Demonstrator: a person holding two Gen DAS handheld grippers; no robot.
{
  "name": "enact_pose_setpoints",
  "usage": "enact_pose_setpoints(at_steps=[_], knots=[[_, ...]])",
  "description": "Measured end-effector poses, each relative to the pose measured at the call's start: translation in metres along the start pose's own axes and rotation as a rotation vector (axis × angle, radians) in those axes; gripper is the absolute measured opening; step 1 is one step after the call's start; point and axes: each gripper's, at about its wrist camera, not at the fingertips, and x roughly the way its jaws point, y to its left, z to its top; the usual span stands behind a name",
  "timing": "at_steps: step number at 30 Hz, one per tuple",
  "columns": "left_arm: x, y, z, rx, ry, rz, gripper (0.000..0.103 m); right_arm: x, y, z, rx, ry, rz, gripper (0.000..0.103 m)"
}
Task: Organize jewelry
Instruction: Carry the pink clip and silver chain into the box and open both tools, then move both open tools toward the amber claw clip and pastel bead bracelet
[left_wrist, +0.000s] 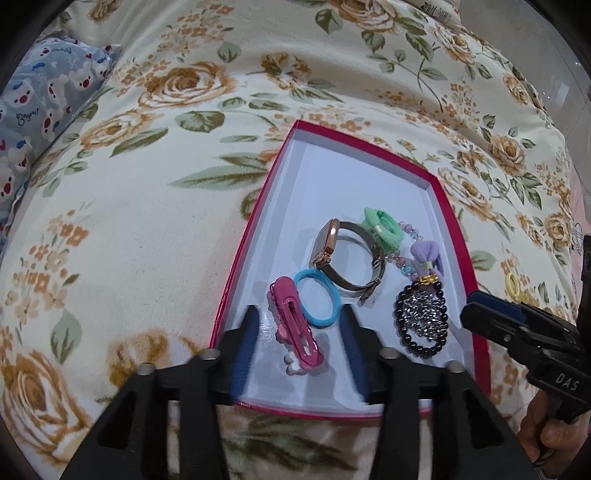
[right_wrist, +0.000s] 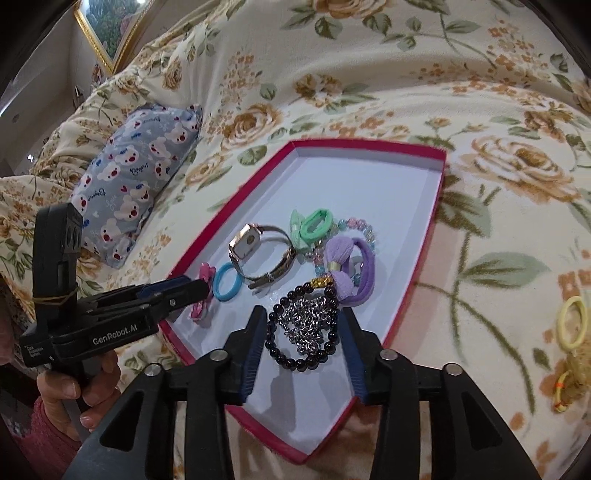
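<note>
Resting on a floral blanket (left_wrist: 147, 229): red-rimmed box (left_wrist: 448, 221), jewelry lying inside. Hovering over its near end, left gripper (left_wrist: 299, 325) spread around pink clip (left_wrist: 295, 328), right gripper (right_wrist: 303, 328) spread around black bead bracelet (right_wrist: 295, 360). Lying left of box, bear-print pillow (right_wrist: 136, 192); beyond that, gilt frame (right_wrist: 110, 37).

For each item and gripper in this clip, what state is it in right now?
red box: lidless, lying on the floral blanket
pink hair clip: in box, between left gripper's fingers, ungripped
black bead bracelet: in box, between right gripper's fingers, ungripped
watch: in box, strap fastened, standing on edge
blue hair tie: flat in box
yellow hair tie: outside box, on blanket
left gripper: open
right gripper: open
</note>
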Motion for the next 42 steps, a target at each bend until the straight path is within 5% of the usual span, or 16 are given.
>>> enact_pose_setpoints(at_steps=[8,19,28,42], knots=[[-0.025,-0.010,-0.009,-0.006,-0.038,-0.004,0.075,-0.038,-0.012,-0.006,0.019,-0.071,-0.036,0.067],[-0.039,-0.040,-0.026,0.000,-0.026,-0.075,0.076,-0.101,-0.052,-0.039,0.071,-0.136,-0.172,0.070],[-0.041,-0.083,-0.035,0.093,0.004,-0.134,0.076,-0.150,-0.086,-0.075,0.133,-0.190,-0.310,0.073],[-0.020,-0.155,-0.034,0.244,0.059,-0.187,0.076,-0.176,-0.137,-0.105,0.254,-0.180,-0.411,0.073]])
